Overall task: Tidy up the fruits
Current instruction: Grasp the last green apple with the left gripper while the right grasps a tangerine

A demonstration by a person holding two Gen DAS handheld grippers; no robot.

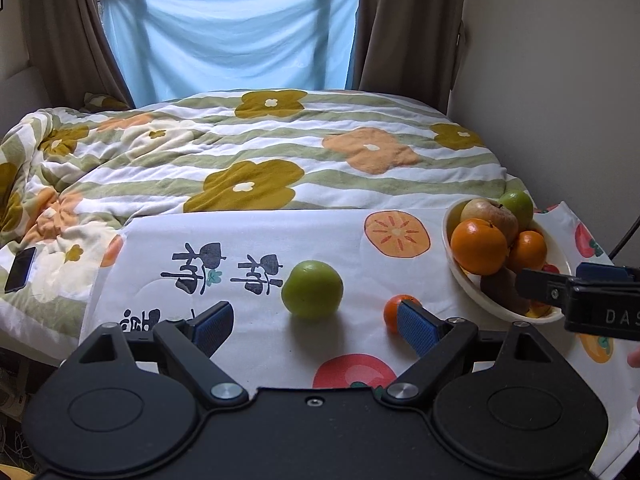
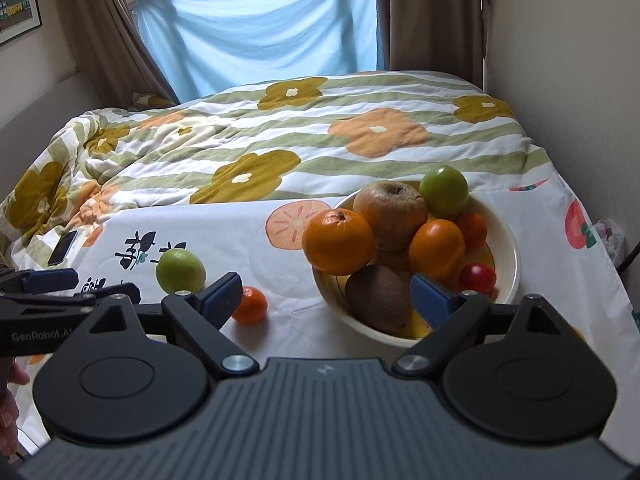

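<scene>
A green apple and a small orange tangerine lie loose on the fruit-print cloth. My left gripper is open and empty, just short of the apple, with its right pad in front of the tangerine. A cream bowl at the right holds oranges, a brown apple, a green apple, a kiwi and a small red fruit. In the right wrist view my right gripper is open and empty at the near rim of the bowl, by the kiwi. The loose apple and tangerine lie left of it.
A bed with a flowered quilt lies behind the cloth. A dark phone rests on the quilt at the left. A wall runs close along the right. Curtains and a blue sheet hang at the window behind.
</scene>
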